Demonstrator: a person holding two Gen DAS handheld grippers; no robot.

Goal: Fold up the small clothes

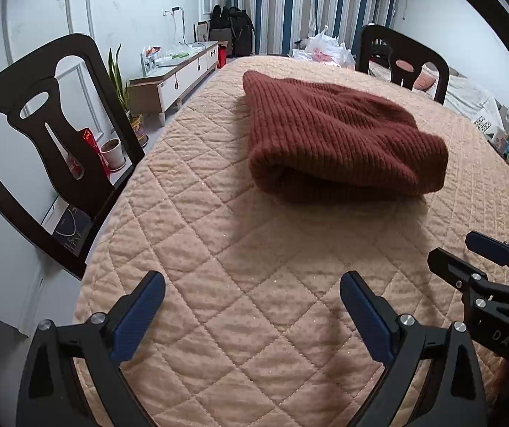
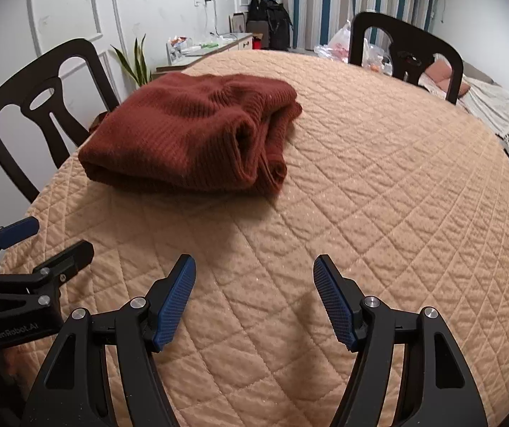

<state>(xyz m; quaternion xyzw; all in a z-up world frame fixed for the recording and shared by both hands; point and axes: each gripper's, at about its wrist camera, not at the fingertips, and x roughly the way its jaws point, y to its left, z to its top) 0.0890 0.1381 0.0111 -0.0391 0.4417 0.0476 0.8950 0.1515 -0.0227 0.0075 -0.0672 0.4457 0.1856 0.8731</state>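
A rust-brown knitted sweater (image 1: pixel 340 135) lies folded into a thick bundle on the quilted beige table cover (image 1: pixel 219 249). In the right wrist view the sweater (image 2: pixel 190 131) shows its stacked folded edges on its right side. My left gripper (image 1: pixel 252 279) hovers open over bare quilt, well short of the sweater's near edge. Beside it, the right gripper (image 1: pixel 454 247) is seen from the side, jaws apart. The right wrist view shows the right gripper (image 2: pixel 254 260) open and empty over the quilt (image 2: pixel 379 195). The left gripper (image 2: pixel 60 235) sits at its left, also open.
A dark wooden chair (image 1: pixel 41 149) stands at the table's left side and another chair (image 1: pixel 400 60) at the far side. Plastic bags (image 1: pixel 325 49) lie past the far edge. A low cabinet (image 1: pixel 176 78) and potted plants (image 1: pixel 119 135) stand along the left wall.
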